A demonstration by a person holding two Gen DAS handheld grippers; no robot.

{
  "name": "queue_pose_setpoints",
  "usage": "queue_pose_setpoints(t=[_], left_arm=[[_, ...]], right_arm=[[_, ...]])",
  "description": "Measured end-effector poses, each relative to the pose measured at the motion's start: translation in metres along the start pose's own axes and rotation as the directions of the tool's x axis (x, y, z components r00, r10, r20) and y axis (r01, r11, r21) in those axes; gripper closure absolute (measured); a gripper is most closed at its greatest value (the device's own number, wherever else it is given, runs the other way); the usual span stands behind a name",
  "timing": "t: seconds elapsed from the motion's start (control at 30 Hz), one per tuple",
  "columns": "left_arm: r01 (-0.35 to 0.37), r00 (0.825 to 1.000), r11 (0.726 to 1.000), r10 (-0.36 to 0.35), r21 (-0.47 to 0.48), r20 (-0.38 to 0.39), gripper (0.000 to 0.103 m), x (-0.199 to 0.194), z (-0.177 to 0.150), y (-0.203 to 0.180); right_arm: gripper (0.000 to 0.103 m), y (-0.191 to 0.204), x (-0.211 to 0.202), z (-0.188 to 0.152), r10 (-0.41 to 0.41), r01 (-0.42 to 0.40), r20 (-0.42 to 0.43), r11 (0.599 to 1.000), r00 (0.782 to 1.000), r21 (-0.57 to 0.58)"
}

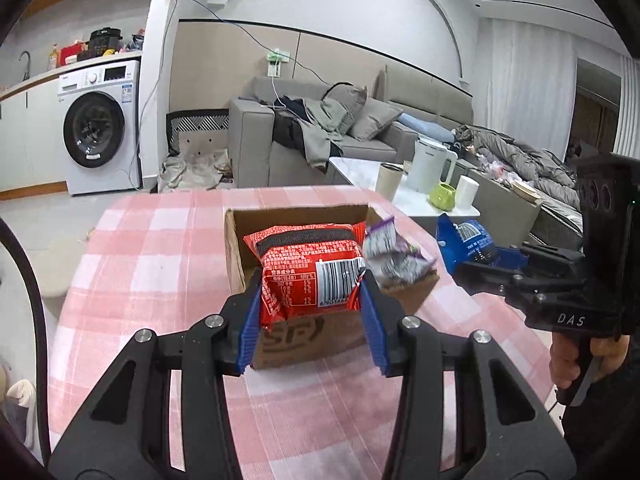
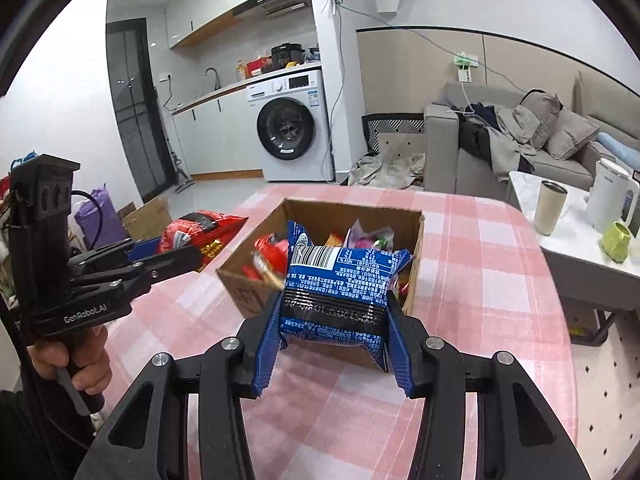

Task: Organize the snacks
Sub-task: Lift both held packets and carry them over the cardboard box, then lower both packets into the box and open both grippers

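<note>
Two snack packets, each clamped between a pair of jaws above an open box. The red packet (image 1: 310, 270) sits at centre frame in the left wrist view, pinched by its sides in the left gripper (image 1: 310, 312); its long axis runs away from the camera, and its far end overhangs the box (image 1: 240, 256). The blue packet (image 2: 340, 288) occupies the same central position in the right wrist view, squeezed across its width by the right gripper (image 2: 334, 340), its far end over the near right part of the box.

The deciding relation is packet to box opening: both packets hang at or just short of the near wall, slightly above the rim, so either could probably be lowered in or carried clear. The right gripper appears a little nearer the opening. The box already holds mixed wrappers, among them a purple packet (image 1: 390, 254) near its right wall.

The box stands on a round table (image 2: 480, 280) covered with a pink checked cloth. Beyond it lie a washing machine (image 2: 294, 128) at upper centre, a grey sofa (image 1: 304, 136) strewn with clothing, and a low side table (image 2: 568, 248) at right carrying a kettle (image 2: 610, 196), a cup (image 2: 552, 208) and a green mug (image 2: 618, 242).
</note>
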State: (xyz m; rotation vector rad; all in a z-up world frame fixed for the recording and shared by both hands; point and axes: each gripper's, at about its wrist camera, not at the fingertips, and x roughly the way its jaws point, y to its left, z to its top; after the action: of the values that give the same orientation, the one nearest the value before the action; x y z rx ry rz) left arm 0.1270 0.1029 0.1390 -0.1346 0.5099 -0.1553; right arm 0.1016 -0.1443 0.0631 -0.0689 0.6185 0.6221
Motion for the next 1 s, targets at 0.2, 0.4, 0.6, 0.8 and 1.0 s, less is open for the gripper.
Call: queue_pose_setpoints(t=[0.2,0.4,0.6,0.8,1.0], left_arm=[[-0.014,1.0,1.0,0.014,-0.01,0.021,0.062,0.013,0.03,0.003],[-0.024,1.0,1.0,0.025,-0.018,0.017,0.062,0.036,0.055,0.009],[-0.054,0.999,0.999,0.054,-0.005,0.008,0.062,0.073,0.069,0.012],[-0.08,0.997,0.997,0.08,0.007,0.007,0.062,0.102,0.072,0.012],[-0.103,0.995,0.994,0.103,0.027,0.007,0.062,0.13,0.069,0.008]], right_arm=[[0.055,-0.004,0.008,0.026,-0.013,0.013,0.022,1.0,1.0,0.027],[0.055,-0.009,0.027,0.054,-0.021,0.02,0.029,0.998,0.999,0.059],[0.055,-0.008,0.049,0.071,-0.024,0.023,0.025,0.997,0.999,0.07],[0.055,-0.009,0.066,0.078,-0.015,0.014,0.021,0.998,1.0,0.065],[0.055,-0.014,0.081,0.081,-0.019,0.018,0.013,0.997,1.0,0.078]])
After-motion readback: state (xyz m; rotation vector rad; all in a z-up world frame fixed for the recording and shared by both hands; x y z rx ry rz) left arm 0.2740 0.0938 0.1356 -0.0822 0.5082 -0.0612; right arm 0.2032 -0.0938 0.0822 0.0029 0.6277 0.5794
